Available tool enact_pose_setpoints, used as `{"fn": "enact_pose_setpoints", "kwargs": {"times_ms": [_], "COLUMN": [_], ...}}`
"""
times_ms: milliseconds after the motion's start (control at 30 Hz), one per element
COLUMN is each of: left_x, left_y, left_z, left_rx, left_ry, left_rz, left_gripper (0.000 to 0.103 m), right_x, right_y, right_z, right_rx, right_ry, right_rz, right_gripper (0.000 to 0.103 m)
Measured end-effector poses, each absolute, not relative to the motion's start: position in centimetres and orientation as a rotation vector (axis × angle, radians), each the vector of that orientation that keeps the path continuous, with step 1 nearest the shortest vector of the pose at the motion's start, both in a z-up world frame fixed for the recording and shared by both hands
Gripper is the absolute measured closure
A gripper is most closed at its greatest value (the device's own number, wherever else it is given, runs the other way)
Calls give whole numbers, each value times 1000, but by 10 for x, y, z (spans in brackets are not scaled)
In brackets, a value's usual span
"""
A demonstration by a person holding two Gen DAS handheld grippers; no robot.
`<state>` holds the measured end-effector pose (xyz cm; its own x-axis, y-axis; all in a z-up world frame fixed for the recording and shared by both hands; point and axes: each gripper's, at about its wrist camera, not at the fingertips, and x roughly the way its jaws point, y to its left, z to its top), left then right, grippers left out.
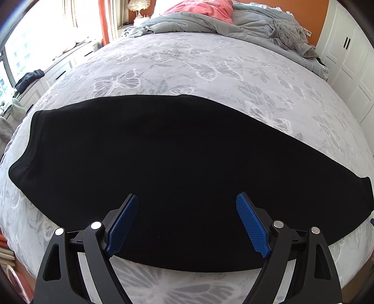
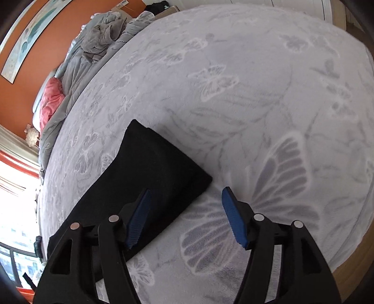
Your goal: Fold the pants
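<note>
Black pants (image 1: 163, 168) lie flat across the grey butterfly-print bedspread (image 1: 187, 65), one long band from left to right. My left gripper (image 1: 187, 203) is open and empty, hovering over the near edge of the pants around their middle. In the right wrist view one end of the pants (image 2: 154, 177) shows as a squared black corner. My right gripper (image 2: 185, 194) is open and empty, just above that end; its left finger is over the cloth, its right finger over the bedspread (image 2: 257, 93).
A crumpled grey duvet (image 1: 210, 25) and a pink cloth (image 1: 201, 9) lie at the head of the bed. White cupboards (image 1: 350, 70) stand at the right, a window ledge with dark clothes (image 1: 30, 78) at the left.
</note>
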<state>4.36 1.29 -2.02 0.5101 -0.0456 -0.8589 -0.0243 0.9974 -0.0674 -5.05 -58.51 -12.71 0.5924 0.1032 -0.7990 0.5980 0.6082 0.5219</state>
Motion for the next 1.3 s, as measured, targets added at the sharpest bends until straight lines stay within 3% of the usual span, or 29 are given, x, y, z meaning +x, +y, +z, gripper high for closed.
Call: {"fn": "enact_pose_setpoints", "kwargs": {"times_ms": [100,300,333,367,400,500,633,900,1067,1300], "left_x": [41,36,36,36,35,33,30,23,19,16], "left_y": [8,3,3,4,5,9,20,61,87,124], "left_z": [-19,-19,-20,-20,-20,-19,-16,-9,-7,-15], "left_rx": [-46,23,22,22,22,25,21,-40,-62,-86], "left_ry": [1023,1003,1006,1010,1011,1007,1007,1000,1005,1042], "left_rz": [-10,6,4,2,0,0,3,56,81,122], "left_gripper": [20,20,20,20,20,20,20,20,20,20], "right_x": [-45,-28,-24,-21,-18,-14,-11,15,33,-18], "right_y": [-581,-568,-565,-562,-559,-552,-531,-405,-397,-501], "right_z": [-132,-129,-128,-128,-130,-122,-70,25,6,-28], "right_rx": [941,950,930,917,929,956,925,681,719,730], "right_ry": [888,867,869,872,880,849,680,496,571,654], "right_rz": [-320,-352,-374,-380,-374,-402,-314,-32,-72,-402], "right_gripper": [24,26,33,66,87,88,89,89,89,87]}}
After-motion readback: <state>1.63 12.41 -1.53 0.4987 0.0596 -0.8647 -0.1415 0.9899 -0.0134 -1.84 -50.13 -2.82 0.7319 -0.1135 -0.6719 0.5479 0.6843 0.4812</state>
